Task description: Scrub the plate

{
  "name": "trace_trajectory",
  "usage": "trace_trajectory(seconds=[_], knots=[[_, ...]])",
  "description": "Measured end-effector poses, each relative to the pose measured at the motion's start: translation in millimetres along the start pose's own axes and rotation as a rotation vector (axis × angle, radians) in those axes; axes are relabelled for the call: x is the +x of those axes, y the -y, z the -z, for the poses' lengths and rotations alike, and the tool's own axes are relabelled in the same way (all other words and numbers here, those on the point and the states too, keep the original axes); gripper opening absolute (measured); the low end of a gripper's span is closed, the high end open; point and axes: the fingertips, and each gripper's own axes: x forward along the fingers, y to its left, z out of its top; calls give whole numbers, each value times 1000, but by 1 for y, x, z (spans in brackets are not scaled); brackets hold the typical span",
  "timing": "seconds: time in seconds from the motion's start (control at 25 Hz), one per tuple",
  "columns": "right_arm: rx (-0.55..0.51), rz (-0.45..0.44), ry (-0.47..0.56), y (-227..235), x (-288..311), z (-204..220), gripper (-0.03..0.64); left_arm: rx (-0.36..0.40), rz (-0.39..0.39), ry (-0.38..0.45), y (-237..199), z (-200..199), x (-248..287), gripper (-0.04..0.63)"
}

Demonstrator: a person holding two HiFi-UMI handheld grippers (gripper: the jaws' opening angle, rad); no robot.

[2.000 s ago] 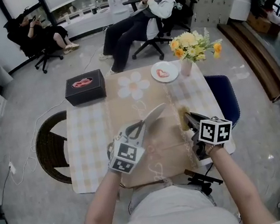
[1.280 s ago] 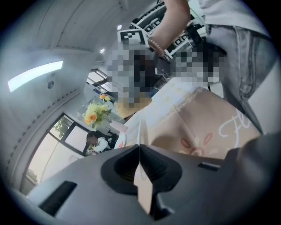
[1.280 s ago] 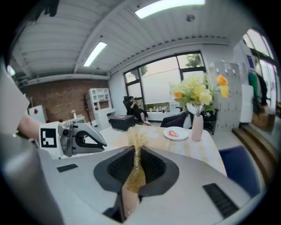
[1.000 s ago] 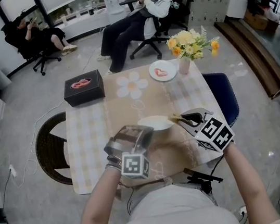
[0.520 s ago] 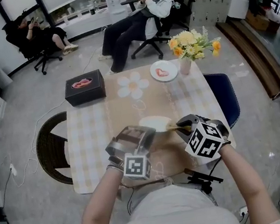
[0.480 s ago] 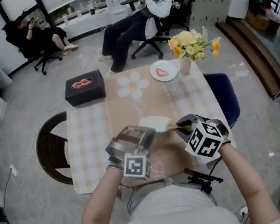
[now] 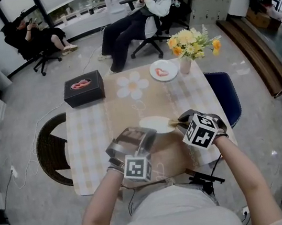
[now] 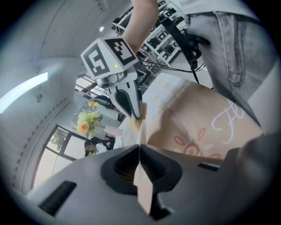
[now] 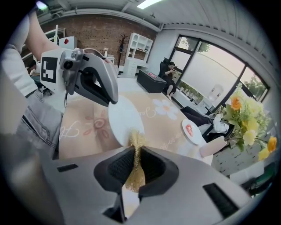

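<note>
We are looking down at a table [image 7: 89,138] covered with a checked cloth and a tan runner. The left gripper [image 8: 139,149] has its fingers clenched on the rim of a white plate [image 7: 156,124], which runs straight out from between them, edge-on in that gripper's own view. The right gripper [image 9: 135,151] has its fingers clamped on a golden scrub pad [image 9: 135,172]. The pad's free end sticks out past the fingertips and reaches the plate's rim.

Seen from the left fingers, the right gripper and its pad stand just past the far end of the plate. Seen from the right fingers, the plate's face lies directly ahead, with the left gripper's grey body behind it and to the left.

Well beyond both sets of fingertips, at the far side of the table, a black box [image 7: 84,89] sits off to the left with something pink on its lid. A small plate [image 7: 164,70] holding a pink-red item lies ahead, and a vase [image 7: 187,66] of yellow and orange flowers stands just right of it. A round wicker chair [image 7: 49,150] is tucked in left of the left fingers, and a blue chair [image 7: 224,96] sits right of the right fingers. Two people sit in office chairs far beyond the table.
</note>
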Motion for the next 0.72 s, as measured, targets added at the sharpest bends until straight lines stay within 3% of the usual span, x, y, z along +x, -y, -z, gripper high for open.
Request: trace_trajectory(seconds=[0.32,0.72], knots=[[39,-4,-34,8,20,9,41,-4,11,-8,0,-2,-1,18],[133,13,-14,17,34,14,41,81,15,-20,3,-2,-3,18]])
